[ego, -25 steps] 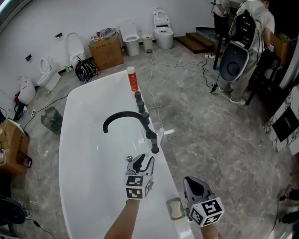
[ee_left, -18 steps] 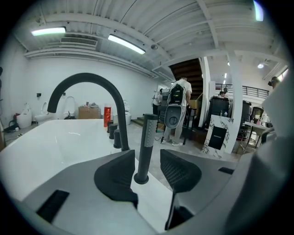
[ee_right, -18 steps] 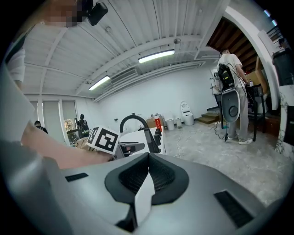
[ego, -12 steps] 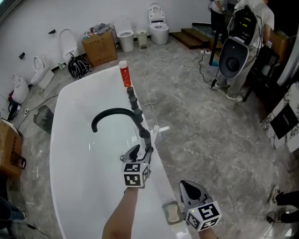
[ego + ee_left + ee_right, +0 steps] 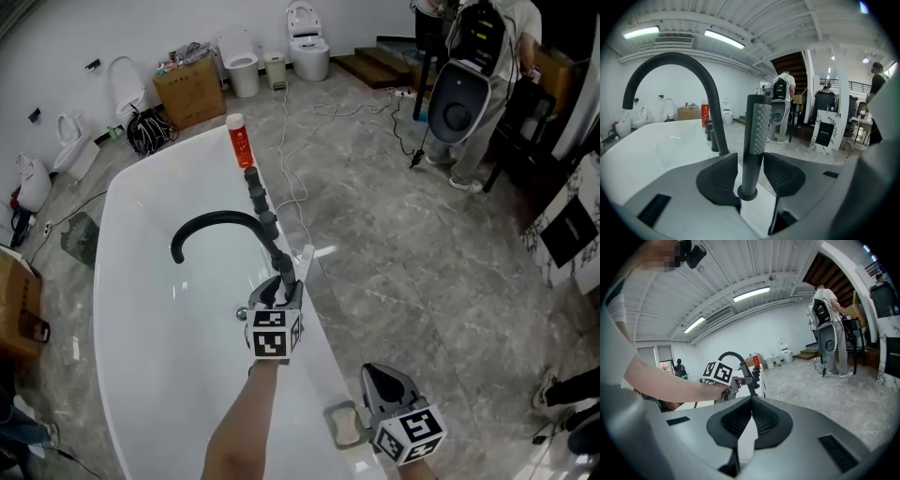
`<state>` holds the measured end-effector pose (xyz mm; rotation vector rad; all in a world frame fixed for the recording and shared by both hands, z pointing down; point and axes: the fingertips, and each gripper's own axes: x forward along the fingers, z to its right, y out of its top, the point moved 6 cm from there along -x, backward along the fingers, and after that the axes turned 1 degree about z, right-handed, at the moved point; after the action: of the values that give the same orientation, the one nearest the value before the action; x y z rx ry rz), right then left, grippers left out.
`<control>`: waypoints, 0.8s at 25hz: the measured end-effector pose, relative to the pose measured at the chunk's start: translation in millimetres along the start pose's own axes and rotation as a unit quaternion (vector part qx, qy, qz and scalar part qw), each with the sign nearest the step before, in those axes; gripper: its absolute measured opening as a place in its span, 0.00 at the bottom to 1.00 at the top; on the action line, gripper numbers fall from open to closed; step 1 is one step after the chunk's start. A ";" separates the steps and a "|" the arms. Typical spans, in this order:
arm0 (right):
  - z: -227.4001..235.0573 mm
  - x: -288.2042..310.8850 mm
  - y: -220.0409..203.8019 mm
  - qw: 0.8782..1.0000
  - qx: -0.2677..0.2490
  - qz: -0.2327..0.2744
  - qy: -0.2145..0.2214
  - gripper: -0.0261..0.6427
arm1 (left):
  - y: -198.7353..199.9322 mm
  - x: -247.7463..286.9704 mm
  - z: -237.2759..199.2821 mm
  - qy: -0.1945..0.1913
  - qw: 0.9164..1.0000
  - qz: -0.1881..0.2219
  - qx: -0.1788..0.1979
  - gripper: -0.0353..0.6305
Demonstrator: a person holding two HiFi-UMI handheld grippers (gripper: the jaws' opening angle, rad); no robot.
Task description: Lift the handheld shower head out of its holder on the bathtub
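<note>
In the left gripper view the handheld shower head (image 5: 756,133) stands upright in its holder (image 5: 749,192), a dark ring on the rim of the bathtub (image 5: 141,356). Its stem rises between the jaws of the left tool (image 5: 751,165). Those jaws are closing around the stem. The right one looks to be against it, but a sliver of white rim shows beside the left one, so we cannot say that the pads press on it.

From the head view the same spot is hard for us to read. The left tool and its marker cube (image 5: 272,334) cover the holder and the lower stem, and only the top of the stem shows beyond the tips. The black faucet spout (image 5: 211,222) arches over the tub just behind; in the left gripper view its foot drops out of sight behind the left jaw.

The right tool (image 5: 380,375) hovers near the rim, well apart from the shower head, with its jaws together and nothing in them. The hand holding it is cut off by the bottom edge.

A pale thing (image 5: 348,424) lies on the rim just beside the right tool, and we cannot tell what it is. A red bottle (image 5: 239,142) stands at the far end of the rim, its print too small to read. A person (image 5: 487,56) at the top right is cut off by the frame.
</note>
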<state>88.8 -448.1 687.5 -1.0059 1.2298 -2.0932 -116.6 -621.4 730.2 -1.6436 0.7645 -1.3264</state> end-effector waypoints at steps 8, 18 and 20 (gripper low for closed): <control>-3.1 -14.6 7.9 1.000 0.004 0.000 -0.004 0.05 | 10.6 -4.6 5.7 0.010 1.000 -0.008 0.006 0.27; -16.8 -34.2 32.6 1.000 -0.002 0.009 0.004 0.05 | 33.2 -42.2 15.6 0.014 1.000 -0.001 0.011 0.26; -23.1 -38.6 41.2 1.000 -0.005 0.011 0.008 0.05 | 43.0 -53.3 18.2 0.013 1.000 0.002 0.014 0.26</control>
<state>95.7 -427.3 630.7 -0.9767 1.2539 -2.0841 -109.6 -589.6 667.3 -1.6038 0.7614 -1.3519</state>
